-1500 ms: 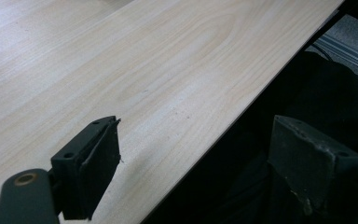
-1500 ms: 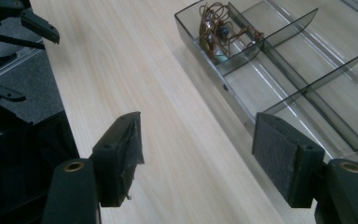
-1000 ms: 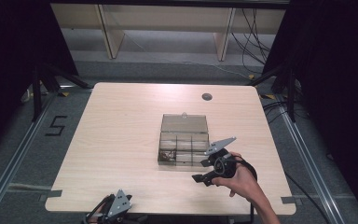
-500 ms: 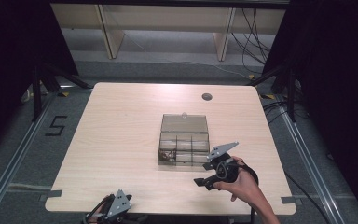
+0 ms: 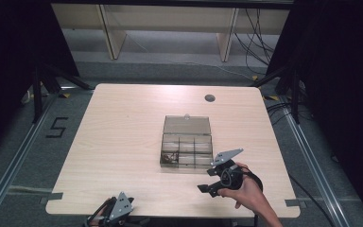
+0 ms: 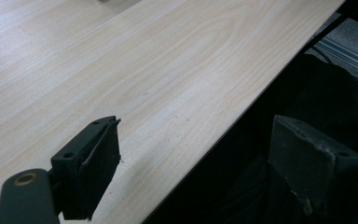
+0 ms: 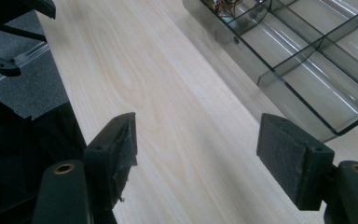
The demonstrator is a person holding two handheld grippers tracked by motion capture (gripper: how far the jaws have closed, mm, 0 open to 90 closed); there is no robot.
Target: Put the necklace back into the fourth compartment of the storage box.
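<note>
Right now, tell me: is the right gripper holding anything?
No, the right gripper has its jaws wide apart over bare table, nothing between them.

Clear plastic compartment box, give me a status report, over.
Right tongs open, empty, beside clear plastic compartment box. Left tongs open, empty, at pale wooden table near edge. Box lid open, small bits in one compartment. Nothing in the way.

Right claw (image 7: pixel 198 158) gapes (nothing between) beside the clear box (image 7: pixel 303 51).
</note>
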